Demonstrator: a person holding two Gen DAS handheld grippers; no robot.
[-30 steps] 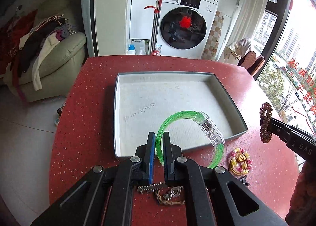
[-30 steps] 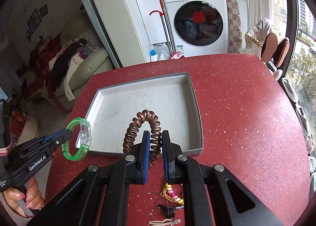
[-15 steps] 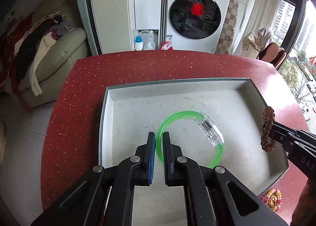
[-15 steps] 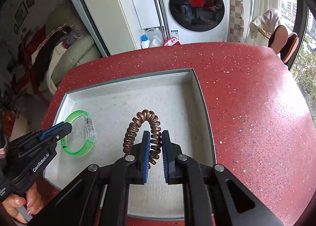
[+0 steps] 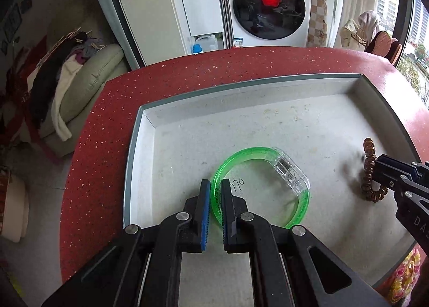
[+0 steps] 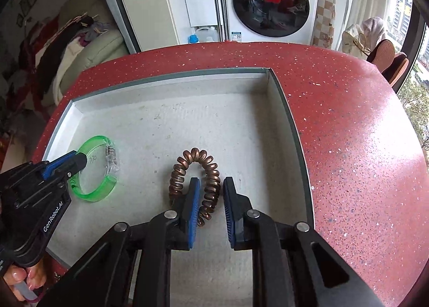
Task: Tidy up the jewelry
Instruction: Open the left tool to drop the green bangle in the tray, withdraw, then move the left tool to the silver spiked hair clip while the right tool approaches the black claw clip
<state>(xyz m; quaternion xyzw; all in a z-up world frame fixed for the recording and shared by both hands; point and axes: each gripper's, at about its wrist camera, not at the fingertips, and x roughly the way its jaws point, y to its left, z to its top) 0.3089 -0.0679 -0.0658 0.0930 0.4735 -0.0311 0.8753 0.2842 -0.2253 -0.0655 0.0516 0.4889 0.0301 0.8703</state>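
Far left of the right wrist view, a hand (image 6: 25, 280) is cut off at the frame edge; only fingertips w/ painted nails show below the left gripper (image 5: 214, 186). Its fingers (image 5: 205, 199) stand nearly closed, clamped on the rim of the green bangle (image 5: 257, 186), which sits low over the floor of the grey tray (image 5: 134, 172), near the tray's left wall. Can't tell if the bangle's far side touches the floor. Its clear clasp block (image 5: 291, 170) lies ahead-right of the fingers; faint handwriting inside the ring is too small to read.

Further right, the right gripper (image 6: 210, 189): jaws opening, a clear gap betw. the blue pads. The copper coil hair tie (image 6: 198, 172) stands arched on the tray floor, one side of its loop betw. the fingers, leaning by the left pad, apart from the right one. The coil's near end is hidden behind the left finger.

Bottom right in the left wrist view, a pink-yellow trinket (image 5: 405, 277) on the red surface (image 6: 362, 146) is cut off, blurred; can't make out what it is.
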